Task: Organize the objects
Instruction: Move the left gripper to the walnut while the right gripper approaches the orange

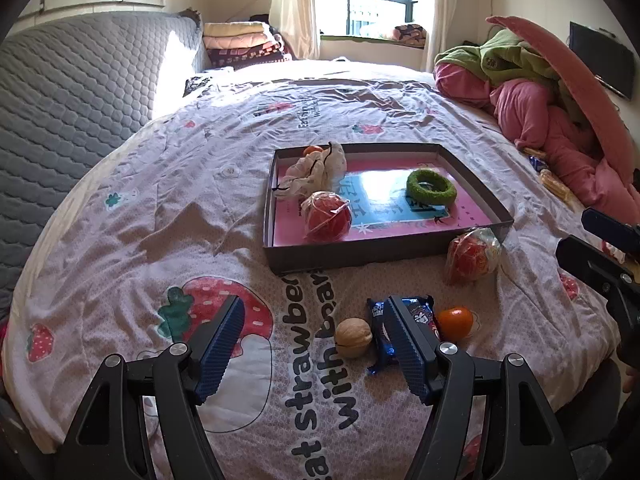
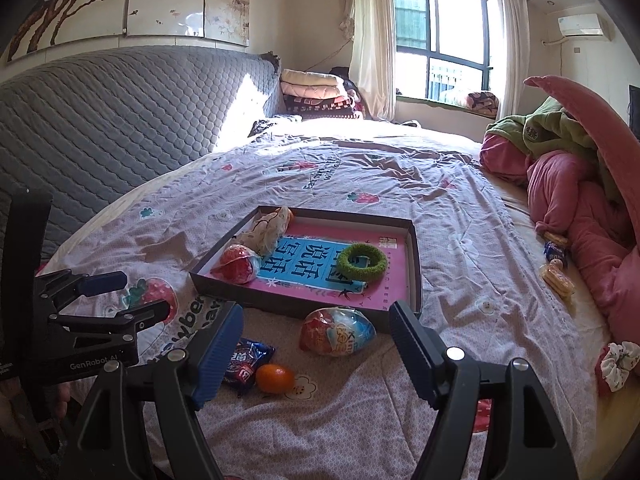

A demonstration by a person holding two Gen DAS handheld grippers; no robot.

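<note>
While both claws hang over the near part of the bed [image 1: 120, 208], neither grips anything: the left claw [image 1: 320, 336] stands spread wide, its right finger in front of the blue snack packet [image 1: 420, 312], and the right claw [image 2: 316, 344] is likewise spread and empty. A walnut [image 1: 353, 337] lies just left of the packet and a small orange [image 1: 455, 322] just right of it. Nearer the shallow box [image 1: 384, 256], a wrapped egg-shaped sweet [image 2: 338, 331] rests against its front corner. Inside the box lie a red wrapped ball [image 1: 326, 216], a green ring [image 1: 431, 186], and a crumpled cloth pouch [image 1: 316, 170] in the far left corner, with another orange [image 1: 313, 149] behind it.
</note>
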